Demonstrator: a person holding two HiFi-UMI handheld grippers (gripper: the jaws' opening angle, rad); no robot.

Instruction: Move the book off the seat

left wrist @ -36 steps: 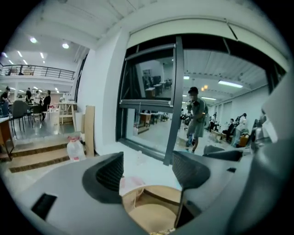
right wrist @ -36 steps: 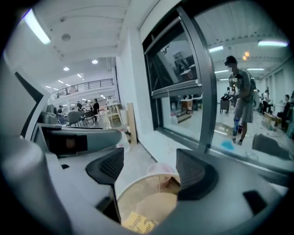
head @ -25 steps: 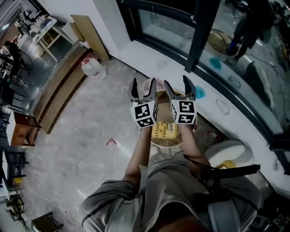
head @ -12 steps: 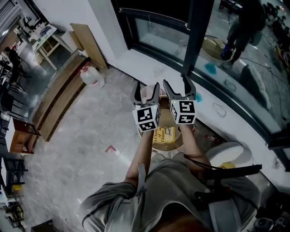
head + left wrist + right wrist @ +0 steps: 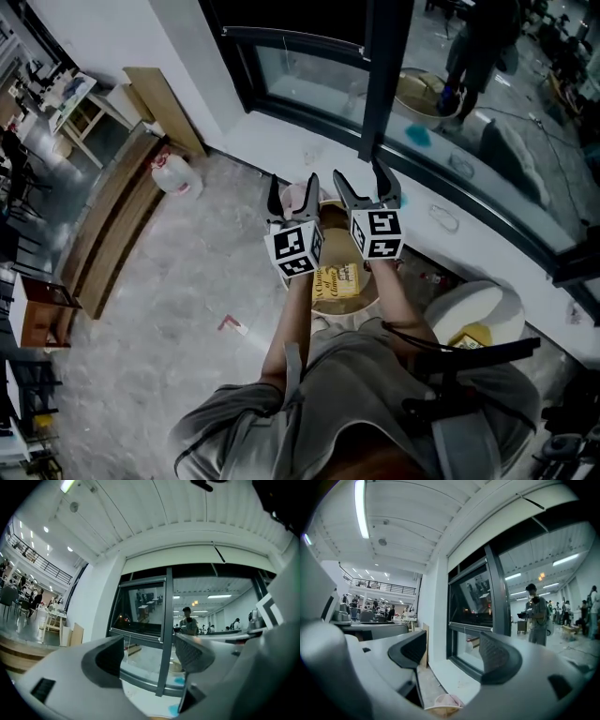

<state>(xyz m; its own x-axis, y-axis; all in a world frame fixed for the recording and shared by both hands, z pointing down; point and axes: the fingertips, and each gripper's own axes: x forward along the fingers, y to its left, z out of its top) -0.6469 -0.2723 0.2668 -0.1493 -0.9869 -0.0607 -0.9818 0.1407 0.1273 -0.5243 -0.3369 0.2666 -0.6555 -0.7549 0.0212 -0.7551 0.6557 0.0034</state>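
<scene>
Jaws of left gripper (image 5: 292,192) stand apart, gripping nothing. Yellow book (image 5: 338,280) lies flat on round seat (image 5: 349,304), below both grippers; its cover script is too small to read. Right gripper (image 5: 362,186) likewise stands apart, empty.

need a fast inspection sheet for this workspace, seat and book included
surface: round beige seat, on grey stone floor
job's things: yellow book lies flat on the seat
clutter: white jug, red scrap, pink bundle
grippers: left gripper and right gripper open, empty, above the book
cables: thin black cord by the person's right side
surroundings: window, white ledge, wooden bench
</scene>
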